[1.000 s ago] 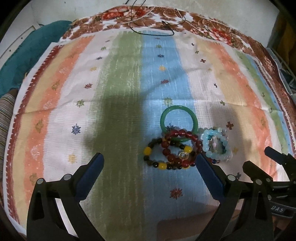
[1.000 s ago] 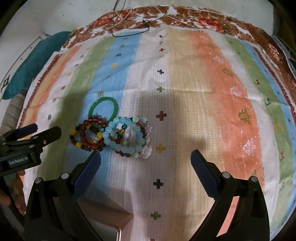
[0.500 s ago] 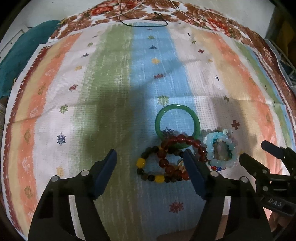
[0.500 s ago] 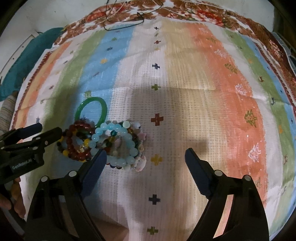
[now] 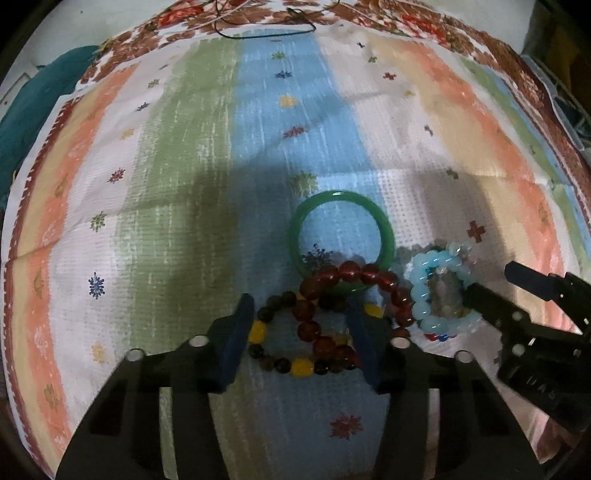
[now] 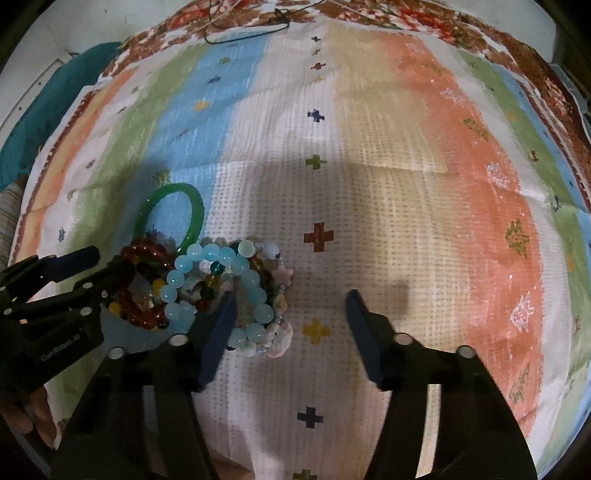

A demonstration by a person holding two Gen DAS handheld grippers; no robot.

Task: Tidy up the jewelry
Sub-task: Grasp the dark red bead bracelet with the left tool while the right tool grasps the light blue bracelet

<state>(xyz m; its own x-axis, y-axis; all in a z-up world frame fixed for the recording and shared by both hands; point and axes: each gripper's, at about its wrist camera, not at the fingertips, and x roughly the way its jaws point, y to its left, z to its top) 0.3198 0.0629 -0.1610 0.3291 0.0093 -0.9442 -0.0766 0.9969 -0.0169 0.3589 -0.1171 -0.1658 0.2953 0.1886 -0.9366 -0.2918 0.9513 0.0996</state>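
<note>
A cloth (image 5: 184,192) spreads across nearly the whole frame in both views. In the left wrist view, a cluster of jewelry lies in the lower centre: a bangle (image 5: 340,242) sits farthest up, a round-bead bracelet (image 5: 332,314) overlaps its lower edge, and a mixed-bead bracelet (image 5: 280,343) lies below and left of that, under it. A large-bead bracelet (image 5: 439,291) lies just right of the cluster. A thin cord (image 5: 266,31) lies at the cloth's top edge. In the right wrist view the cluster sits lower left, with the large-bead bracelet rightmost.
</note>
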